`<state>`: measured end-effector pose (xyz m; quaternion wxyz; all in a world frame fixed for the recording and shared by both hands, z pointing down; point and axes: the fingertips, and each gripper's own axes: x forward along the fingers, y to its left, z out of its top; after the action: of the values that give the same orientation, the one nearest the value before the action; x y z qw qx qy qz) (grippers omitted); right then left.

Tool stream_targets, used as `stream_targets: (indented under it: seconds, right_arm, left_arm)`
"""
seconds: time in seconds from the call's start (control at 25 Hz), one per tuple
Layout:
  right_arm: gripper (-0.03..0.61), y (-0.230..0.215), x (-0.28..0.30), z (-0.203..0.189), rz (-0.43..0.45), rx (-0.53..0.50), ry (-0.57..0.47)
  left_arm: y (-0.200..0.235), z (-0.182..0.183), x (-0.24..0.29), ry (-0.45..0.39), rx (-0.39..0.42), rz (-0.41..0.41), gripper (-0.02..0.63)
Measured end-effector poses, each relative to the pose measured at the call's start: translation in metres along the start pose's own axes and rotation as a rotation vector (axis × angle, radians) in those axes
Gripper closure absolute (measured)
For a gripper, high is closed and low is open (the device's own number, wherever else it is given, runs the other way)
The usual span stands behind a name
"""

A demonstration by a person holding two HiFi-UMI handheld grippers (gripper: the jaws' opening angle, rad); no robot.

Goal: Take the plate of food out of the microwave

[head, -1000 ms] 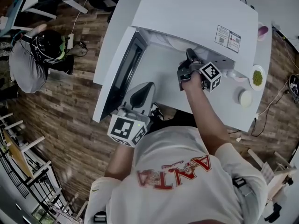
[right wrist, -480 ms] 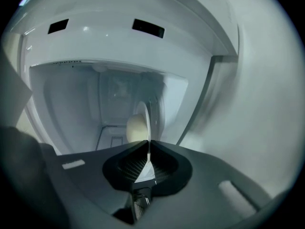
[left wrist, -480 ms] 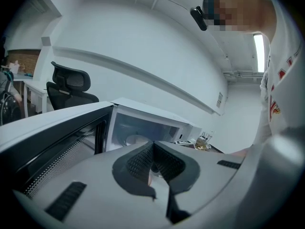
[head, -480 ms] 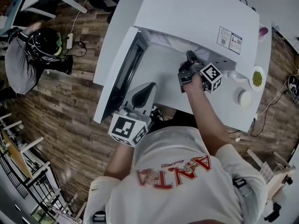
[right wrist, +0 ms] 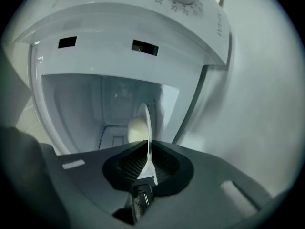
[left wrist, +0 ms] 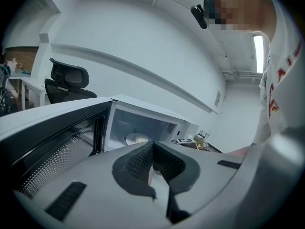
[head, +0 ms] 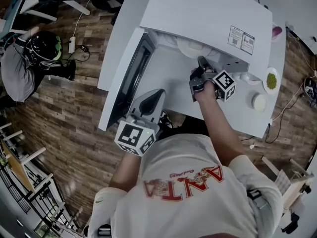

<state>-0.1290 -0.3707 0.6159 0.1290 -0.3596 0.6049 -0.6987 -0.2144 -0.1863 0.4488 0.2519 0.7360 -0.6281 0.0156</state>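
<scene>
The white microwave (head: 208,9) stands on the table with its door (head: 130,78) swung open to the left. My right gripper (head: 200,61) reaches into the opening. Its jaws have just been closing and are shut on the rim of the white plate (head: 190,47). In the right gripper view the plate (right wrist: 144,120) stands edge-on between the pads of the right gripper (right wrist: 147,149), with a pale lump of food (right wrist: 136,129) on it. My left gripper (head: 154,94) hangs shut and empty in front of the door. From the left gripper (left wrist: 152,147) the plate (left wrist: 136,138) shows inside the cavity.
On the white table (head: 168,78), right of the microwave, are a small dish of green food (head: 273,81) and a white round lid (head: 259,103). The open door (left wrist: 52,142) juts out on my left. A person (head: 25,63) is on the wooden floor at far left.
The right gripper has drawn back slightly toward me, and the plate's round edge now shows at the microwave opening. The left gripper has stayed put.
</scene>
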Motion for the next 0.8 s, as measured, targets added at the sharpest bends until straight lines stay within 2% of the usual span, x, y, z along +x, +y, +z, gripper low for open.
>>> stream_targets:
  seconds: [0.44,0.8]
  right_arm:
    - [0.558,0.0,0.014,0.002,0.017,-0.004,0.008]
    - [0.56,0.012,0.002,0.0,0.118,-0.03,-0.005]
  left_arm:
    - [0.003,-0.001,-0.001,0.001,-0.01,0.016,0.604]
    - [0.0,0.002,-0.004,-0.016,-0.022,-0.003,0.604]
